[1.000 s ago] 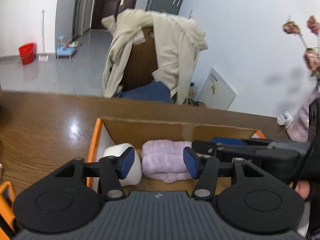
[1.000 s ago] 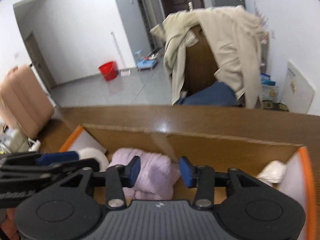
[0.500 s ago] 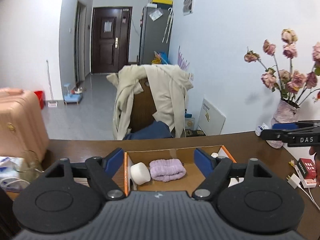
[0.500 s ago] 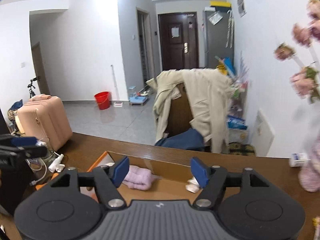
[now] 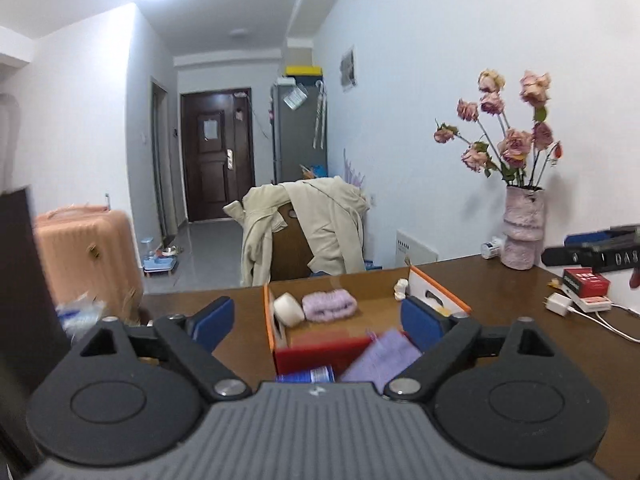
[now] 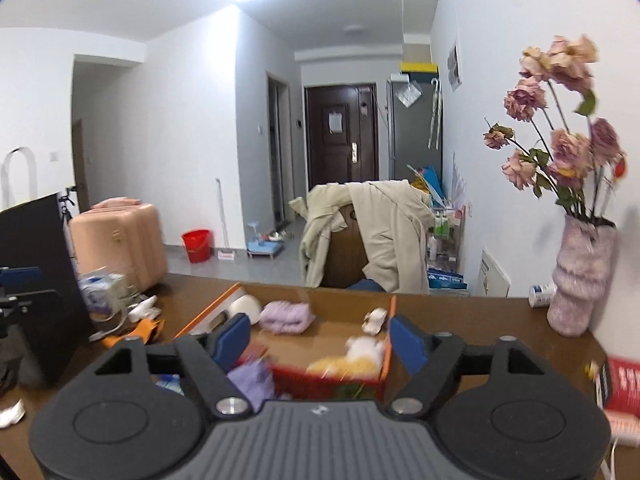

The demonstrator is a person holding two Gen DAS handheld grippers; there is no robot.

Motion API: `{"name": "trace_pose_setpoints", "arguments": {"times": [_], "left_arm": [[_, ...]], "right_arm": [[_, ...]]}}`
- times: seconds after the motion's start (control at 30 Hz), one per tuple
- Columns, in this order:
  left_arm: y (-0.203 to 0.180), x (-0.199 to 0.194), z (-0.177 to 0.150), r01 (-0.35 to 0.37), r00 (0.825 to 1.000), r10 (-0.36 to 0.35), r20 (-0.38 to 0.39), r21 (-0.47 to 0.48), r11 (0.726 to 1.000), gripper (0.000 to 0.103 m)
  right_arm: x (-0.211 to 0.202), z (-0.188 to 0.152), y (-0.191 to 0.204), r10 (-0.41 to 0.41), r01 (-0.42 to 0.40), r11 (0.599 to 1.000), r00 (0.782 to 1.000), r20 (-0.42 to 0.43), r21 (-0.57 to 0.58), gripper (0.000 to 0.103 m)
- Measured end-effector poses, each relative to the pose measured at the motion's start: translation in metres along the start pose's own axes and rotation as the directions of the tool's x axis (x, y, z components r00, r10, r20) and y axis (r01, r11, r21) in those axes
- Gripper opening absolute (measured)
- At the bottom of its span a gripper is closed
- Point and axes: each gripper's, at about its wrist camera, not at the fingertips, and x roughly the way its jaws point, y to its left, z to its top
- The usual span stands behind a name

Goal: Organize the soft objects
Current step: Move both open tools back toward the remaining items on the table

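Left wrist view, items listed left to right.
- Pink suitcase [image 5: 90, 256]: seen far left of the left gripper [image 5: 316, 322], on the floor beyond the desk [image 5: 500, 292].
- Left gripper: jaws spread wide and opening; nothing is gripped, and the box is framed in the gap ahead.
- Cardboard box [image 5: 436, 296], orange-edged: set on the desk directly ahead of the gripper.
- White roll [image 5: 289, 309]: lodged in the box's far left corner.
- Fluffy lilac cloth [image 5: 329, 305]: laid just right of the white roll, touching or nearly so.
- Small white item [image 5: 401, 285]: placed at the box's far right wall.
- Flat lilac cloth [image 5: 384, 358]: blurred, found at the near end, close to the right finger.
- Chair draped with a beige coat [image 5: 316, 224]: beyond the desk, ahead.
- Vase of dried roses [image 5: 522, 232]: stood on the desk, far right.
- Right gripper [image 5: 592, 254]: one finger shown at the right edge.

Right wrist view, same order.
- Dark monitor [image 6: 36, 280]: far left.
- Right gripper [image 6: 318, 338]: jaws well apart and opening; nothing is clamped.
- White roll [image 6: 246, 306], fluffy lilac cloth [image 6: 286, 316], small white item [image 6: 374, 318]: ranged along the box's far end, ahead of the gripper.
- Yellow-and-white soft toy [image 6: 356, 356]: blurred, lying nearer, toward the right finger.
- Vase [image 6: 578, 276]: far right.
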Motion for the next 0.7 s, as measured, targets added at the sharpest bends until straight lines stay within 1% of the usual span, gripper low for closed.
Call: {"name": "trace_pose_setpoints", "arguments": {"times": [0.03, 0.17, 0.23, 0.3, 0.33, 0.43, 0.53, 0.6, 0.7], "left_arm": [[0.0, -0.018, -0.017, 0.003, 1.0, -0.002, 0.021, -0.015, 1.0, 0.099], [-0.004, -0.069, -0.067, 0.0, 1.0, 0.0, 0.015, -0.046, 0.999, 0.1], [-0.007, -0.091, -0.085, -0.007, 1.0, 0.008, 0.022, -0.036, 0.999, 0.103], [-0.008, -0.111, -0.104, -0.041, 0.998, 0.043, 0.049, -0.042, 0.998, 0.103], [-0.009, -0.117, -0.114, -0.059, 0.997, 0.062, 0.038, -0.059, 0.996, 0.103], [-0.009, -0.12, -0.135, -0.061, 0.998, 0.059, -0.038, -0.043, 0.997, 0.103], [-0.004, -0.11, -0.143, -0.091, 0.992, 0.085, -0.094, -0.056, 0.994, 0.103], [0.001, -0.103, -0.143, -0.112, 0.988, 0.103, -0.112, -0.076, 0.991, 0.103], [0.003, -0.095, -0.146, -0.108, 0.987, 0.096, -0.132, -0.085, 0.991, 0.103]], "right_arm": [[-0.014, -0.015, 0.009, -0.001, 0.001, 1.0, 1.0, 0.005, -0.004, 0.08], [-0.055, -0.077, 0.039, 0.016, -0.016, 1.0, 1.0, -0.008, -0.005, 0.087], [-0.065, -0.106, 0.051, 0.021, -0.02, 1.0, 0.998, -0.057, 0.023, 0.087], [-0.074, -0.129, 0.063, 0.012, -0.007, 0.999, 0.993, -0.116, 0.049, 0.087], [-0.079, -0.139, 0.067, 0.019, -0.013, 0.999, 0.99, -0.143, 0.049, 0.087], [-0.092, -0.159, 0.076, 0.026, -0.018, 0.999, 0.984, -0.177, 0.05, 0.088], [-0.088, -0.165, 0.08, 0.051, -0.038, 0.997, 0.978, -0.2, 0.066, 0.088], [-0.081, -0.166, 0.083, 0.056, -0.039, 0.996, 0.978, -0.2, 0.084, 0.088], [-0.069, -0.168, 0.084, 0.08, -0.06, 0.994, 0.972, -0.22, 0.097, 0.085]]}}
